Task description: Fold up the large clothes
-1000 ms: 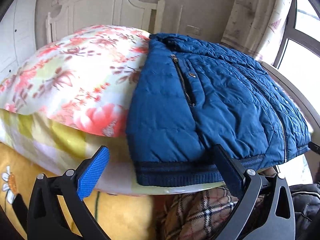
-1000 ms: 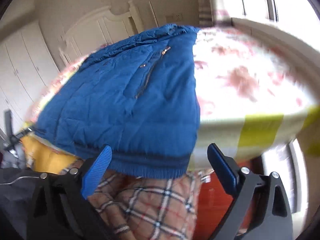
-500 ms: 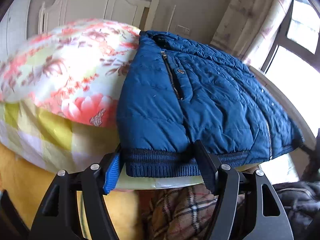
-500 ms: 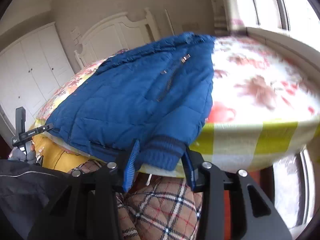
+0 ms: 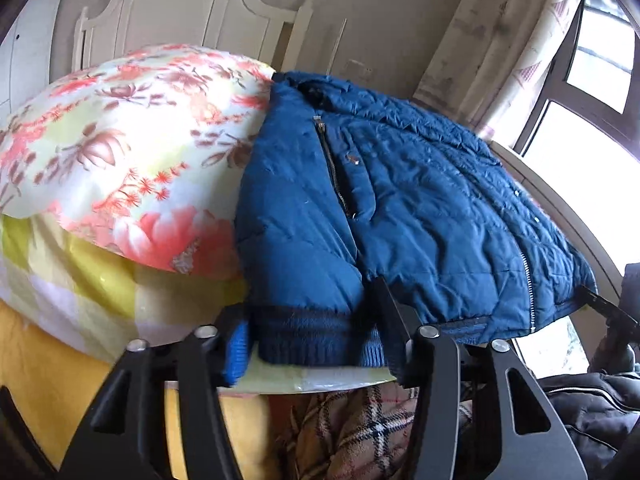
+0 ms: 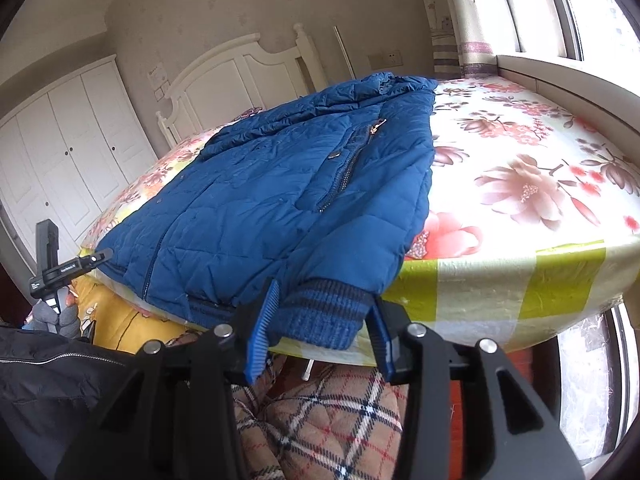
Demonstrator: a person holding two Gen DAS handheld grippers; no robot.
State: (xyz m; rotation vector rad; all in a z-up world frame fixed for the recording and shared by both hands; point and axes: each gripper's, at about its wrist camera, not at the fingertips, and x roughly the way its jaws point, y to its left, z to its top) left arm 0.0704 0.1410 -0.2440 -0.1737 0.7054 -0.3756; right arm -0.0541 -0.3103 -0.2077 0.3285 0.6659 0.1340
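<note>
Blue jacket (image 6: pixel 288 200) on bed (image 6: pixel 520 184); each hand-held gripper pinching ribbed cuff.

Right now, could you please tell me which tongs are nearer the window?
Right. The right tongs, opening slightly around the jacket's window-side cuff, sit beside the window; the left tongs, closing around the other cuff, sit across the jacket from it.

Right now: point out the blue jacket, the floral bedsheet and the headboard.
blue jacket (image 6: pixel 260 200): right wrist view, on the quilted front panel.
floral bedsheet (image 6: pixel 520 184): right wrist view, on a large printed flower on the bed's top.
headboard (image 5: pixel 172 20): left wrist view, on its white centre panel.
</note>
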